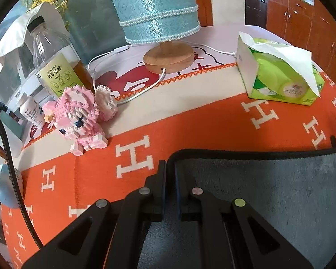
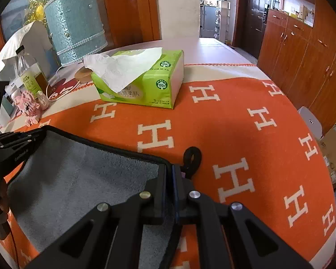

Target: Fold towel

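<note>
A grey plush towel (image 1: 268,190) with a black stitched border lies on an orange tablecloth (image 1: 190,123) patterned with white H letters. The left gripper (image 1: 170,170) has its jaws clamped together on the towel's far left corner; the right gripper (image 2: 170,174) is likewise closed on the far right corner, where a black hanging loop (image 2: 192,157) pokes out. Only the left wrist view shows clearly a pink brick-built toy (image 1: 78,116), a plastic bottle (image 1: 53,62) with yellow label, and a teal embossed lamp (image 1: 154,11) on a round wooden base. A green tissue pack (image 2: 143,80) sits beyond the towel in both views. Only the right wrist view shows wooden cabinets (image 2: 302,51).
</note>
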